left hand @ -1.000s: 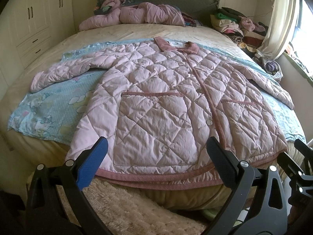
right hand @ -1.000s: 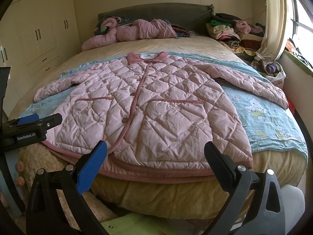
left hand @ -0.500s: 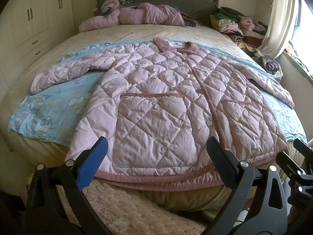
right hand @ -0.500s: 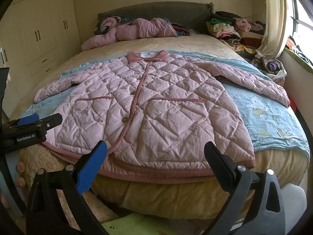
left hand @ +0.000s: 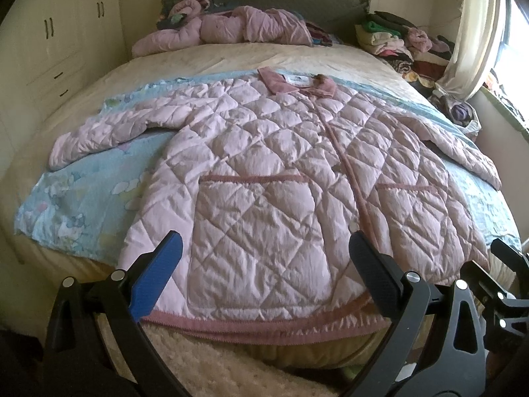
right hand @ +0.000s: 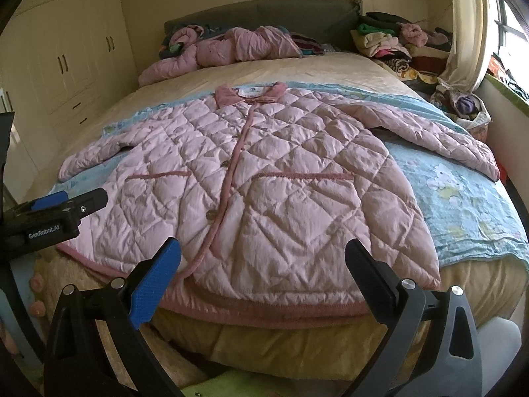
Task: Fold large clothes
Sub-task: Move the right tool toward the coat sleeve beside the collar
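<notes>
Right wrist view, "GenRobot.AI" on left tongs (right hand: 71, 198), pink quilted coat (right hand: 264, 198)

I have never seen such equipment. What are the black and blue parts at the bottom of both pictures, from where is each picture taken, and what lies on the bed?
They are hand-held grippers: a person carries one in each hand, each with a camera looking forward along its two fingers. One picture comes from the left gripper, the other from the right gripper. Both are open and hold nothing. The left gripper also shows at the left edge of the right camera's view. On the bed a pink quilted coat lies spread flat, front up, sleeves out, on a light blue sheet. More clothes are heaped by the headboard.
</notes>
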`<state>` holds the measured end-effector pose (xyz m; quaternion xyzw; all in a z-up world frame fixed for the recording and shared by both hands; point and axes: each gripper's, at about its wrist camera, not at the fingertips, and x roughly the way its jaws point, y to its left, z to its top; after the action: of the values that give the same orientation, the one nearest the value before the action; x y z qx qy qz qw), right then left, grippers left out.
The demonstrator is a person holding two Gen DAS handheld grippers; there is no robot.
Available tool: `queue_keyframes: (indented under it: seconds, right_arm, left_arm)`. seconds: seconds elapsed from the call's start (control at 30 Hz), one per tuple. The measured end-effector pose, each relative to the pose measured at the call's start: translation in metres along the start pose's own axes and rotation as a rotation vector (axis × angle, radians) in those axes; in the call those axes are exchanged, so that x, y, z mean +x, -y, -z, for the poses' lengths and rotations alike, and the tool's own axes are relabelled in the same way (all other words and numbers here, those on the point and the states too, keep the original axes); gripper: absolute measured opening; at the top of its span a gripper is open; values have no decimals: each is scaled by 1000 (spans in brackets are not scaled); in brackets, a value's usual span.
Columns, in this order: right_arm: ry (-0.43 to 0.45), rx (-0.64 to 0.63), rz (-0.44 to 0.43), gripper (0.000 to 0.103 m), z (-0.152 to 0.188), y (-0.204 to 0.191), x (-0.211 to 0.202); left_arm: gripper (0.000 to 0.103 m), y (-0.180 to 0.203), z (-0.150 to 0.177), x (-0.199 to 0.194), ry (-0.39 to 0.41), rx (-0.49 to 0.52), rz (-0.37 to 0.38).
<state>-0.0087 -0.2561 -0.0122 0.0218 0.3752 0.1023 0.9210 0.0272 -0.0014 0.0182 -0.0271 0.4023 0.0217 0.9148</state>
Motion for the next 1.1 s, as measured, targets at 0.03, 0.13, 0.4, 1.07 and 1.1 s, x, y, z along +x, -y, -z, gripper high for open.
queue_keyframes:
  seconds: [0.03,0.13,0.4,1.07,1.1]
  right_arm:
    - [0,2,-6,99,-4,1,3]
    - [8,8,-15,99,-15,4,7]
    - [24,21,-34,99,-43,6,24]
    - [90,103,-48,99,-129,29,57]
    - [93,111,-47,99,-135,31,59]
  left_arm:
    - [94,0,-5,1,0,-1,-1]
    - [94,-2,-12,8,-1,-6,-10]
    - [94,-2,-34,23,-4,-9,-23]
    - [94,17,-124,61,13,-11,-30]
    - [94,17,-131,64,16,-16,-25]
